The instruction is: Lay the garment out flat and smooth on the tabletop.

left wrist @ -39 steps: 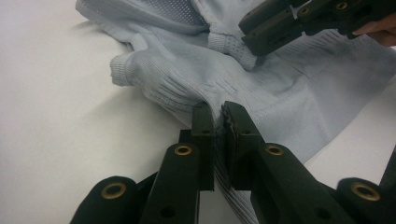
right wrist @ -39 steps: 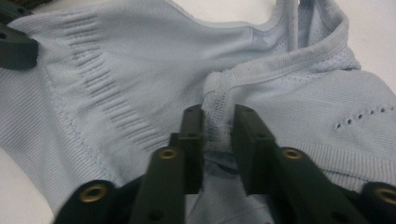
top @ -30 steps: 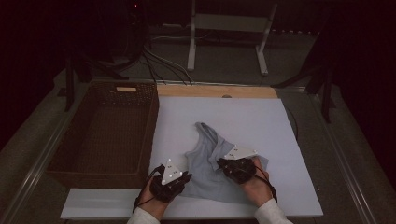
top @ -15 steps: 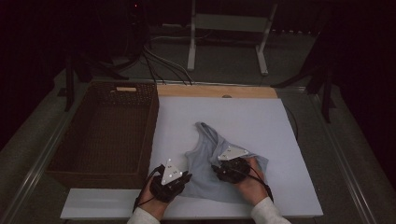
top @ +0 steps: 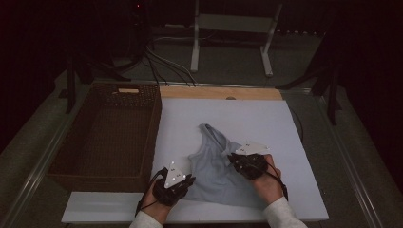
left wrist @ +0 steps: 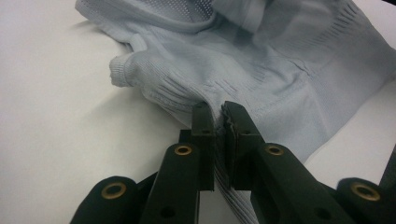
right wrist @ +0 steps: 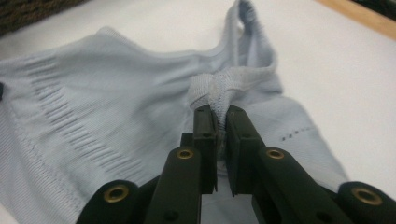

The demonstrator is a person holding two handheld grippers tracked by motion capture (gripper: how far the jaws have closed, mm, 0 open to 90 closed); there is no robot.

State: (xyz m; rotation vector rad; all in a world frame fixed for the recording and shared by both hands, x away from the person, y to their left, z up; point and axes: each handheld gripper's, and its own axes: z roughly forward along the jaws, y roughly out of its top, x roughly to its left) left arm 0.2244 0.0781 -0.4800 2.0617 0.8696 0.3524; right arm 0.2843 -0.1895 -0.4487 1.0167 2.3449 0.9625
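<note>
A garment (top: 215, 164) lies on the board (top: 266, 123), toward its near edge, between the two grippers. The left gripper (top: 183, 183) sits at the garment's near-left edge; the right gripper (top: 236, 161) rests on its right part. A basket (top: 90, 164) stands just left of the board. A wooden strip (top: 218, 92) runs behind the board.

Open board far and right; basket wall left

The wicker basket (top: 111, 135) walls the white board's (top: 266, 123) left edge; far floor seemingly cluttered.
</note>
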